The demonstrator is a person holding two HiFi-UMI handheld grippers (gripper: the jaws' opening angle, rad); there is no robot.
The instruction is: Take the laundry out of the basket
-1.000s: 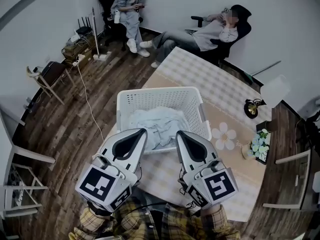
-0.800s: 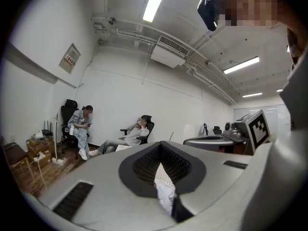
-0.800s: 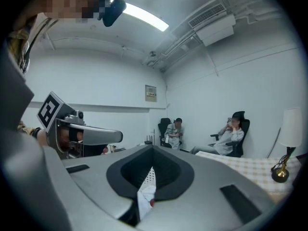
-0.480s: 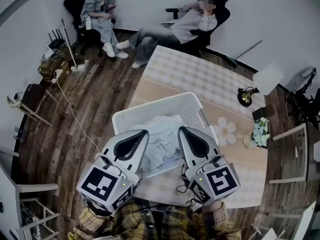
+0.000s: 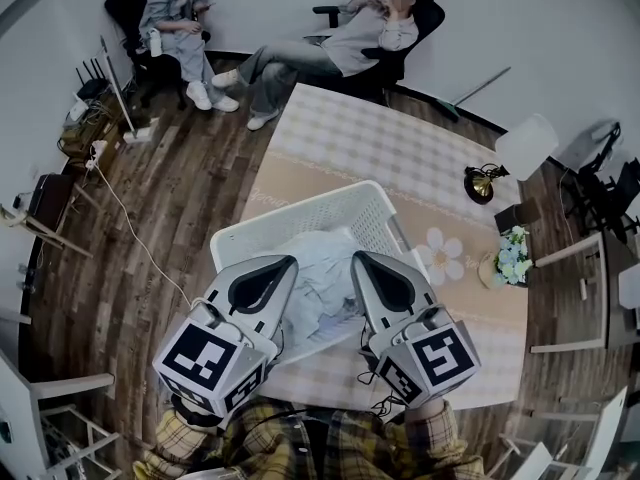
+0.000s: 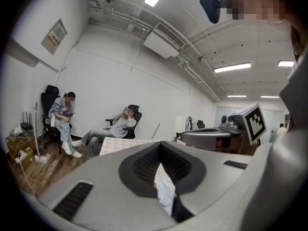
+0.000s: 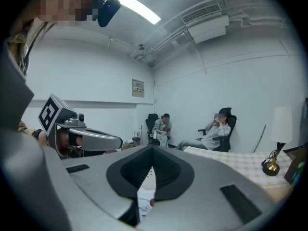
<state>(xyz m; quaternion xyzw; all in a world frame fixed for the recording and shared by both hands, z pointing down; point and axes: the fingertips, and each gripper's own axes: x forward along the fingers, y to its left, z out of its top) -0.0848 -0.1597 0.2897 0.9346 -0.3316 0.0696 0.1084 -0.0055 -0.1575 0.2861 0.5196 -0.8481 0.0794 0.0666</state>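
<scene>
Though beyond head view — ceiling lights point(image 6: 232, 67)

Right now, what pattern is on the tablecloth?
The tablecloth is pale checked, with a plain tan band; best seen in the head view.

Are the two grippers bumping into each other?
Apart. The head view shows the left gripper and right gripper side by side, with laundry visible in the gap between them.
</scene>
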